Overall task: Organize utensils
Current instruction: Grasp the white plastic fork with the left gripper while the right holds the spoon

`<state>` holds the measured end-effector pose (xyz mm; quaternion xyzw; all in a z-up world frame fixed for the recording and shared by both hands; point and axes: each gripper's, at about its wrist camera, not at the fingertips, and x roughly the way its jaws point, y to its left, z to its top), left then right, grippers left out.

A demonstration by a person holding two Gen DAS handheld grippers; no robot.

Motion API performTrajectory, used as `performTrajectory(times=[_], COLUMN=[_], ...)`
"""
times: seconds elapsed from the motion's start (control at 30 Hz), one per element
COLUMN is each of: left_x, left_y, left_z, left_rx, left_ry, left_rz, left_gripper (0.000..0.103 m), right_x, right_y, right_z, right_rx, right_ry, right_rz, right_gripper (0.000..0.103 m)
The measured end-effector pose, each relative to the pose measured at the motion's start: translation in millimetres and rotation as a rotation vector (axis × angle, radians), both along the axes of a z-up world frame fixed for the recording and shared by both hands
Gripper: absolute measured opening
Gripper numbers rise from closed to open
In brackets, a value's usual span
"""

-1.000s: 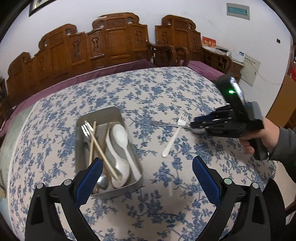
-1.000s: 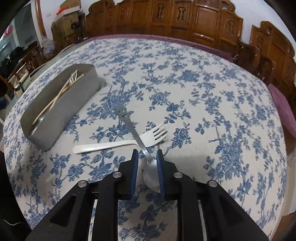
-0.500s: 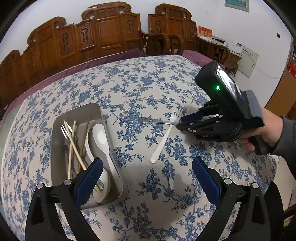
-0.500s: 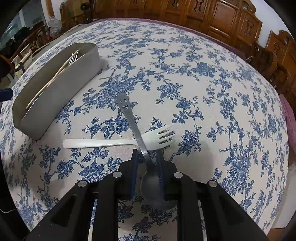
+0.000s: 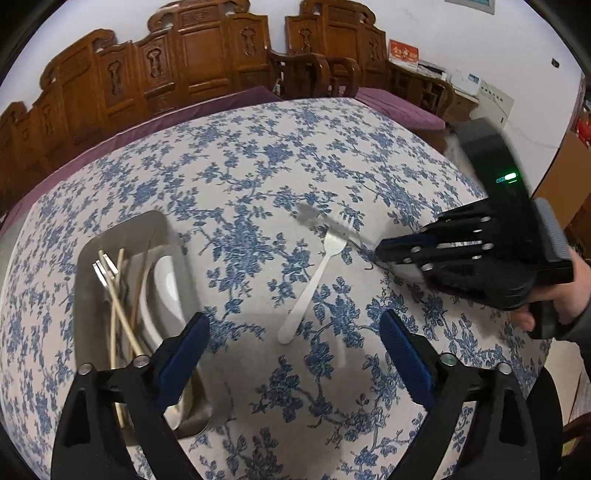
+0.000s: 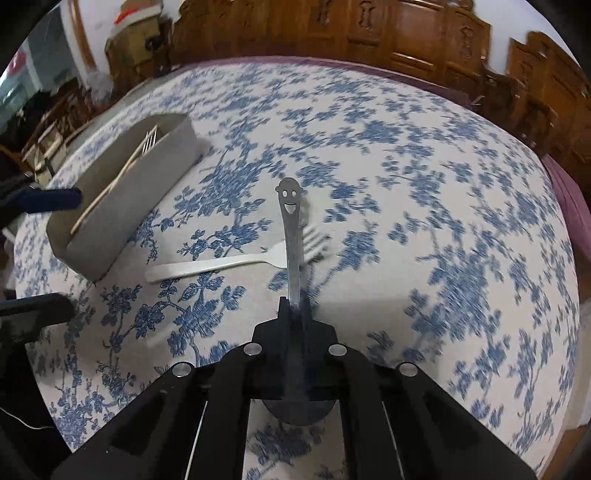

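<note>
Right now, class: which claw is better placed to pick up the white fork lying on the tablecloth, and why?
Left. The left claw is open and empty, with the white fork just ahead of it. The right claw is shut on the metal spoon, so it is occupied.

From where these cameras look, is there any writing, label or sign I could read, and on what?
No words can be read.
Red card by the far wall: gold characters, too blurred.
White wall box: small print, too small.
Framed sign high on the wall: cut off, unreadable.
Metal spoon handle: no text, only a smiling face cut-out.
</note>
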<state>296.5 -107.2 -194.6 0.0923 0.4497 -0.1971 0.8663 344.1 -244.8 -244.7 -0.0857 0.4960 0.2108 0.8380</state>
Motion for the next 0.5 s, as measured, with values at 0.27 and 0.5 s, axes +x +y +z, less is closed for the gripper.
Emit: performTrajectory(times=[0.27,0.5], left_x=[26.9,49.8], left_y=[-30.7,-58.2], left_z=[-16.4,-36.0], left_rx=[0.023,0.072], left_ry=[0.051,0.084], left_rz=[-0.046,-0.075], left_gripper=[0.066,0.046], right_x=[-15.7,-28.0], right_y=[-39.7,-60.0], right_z=[9.4,9.5], right_rx=[0.017,0.017], right_ry=[-0.031,-0.039], right_rz=[-0.054,-0.067], right_gripper=[0.007,0.007])
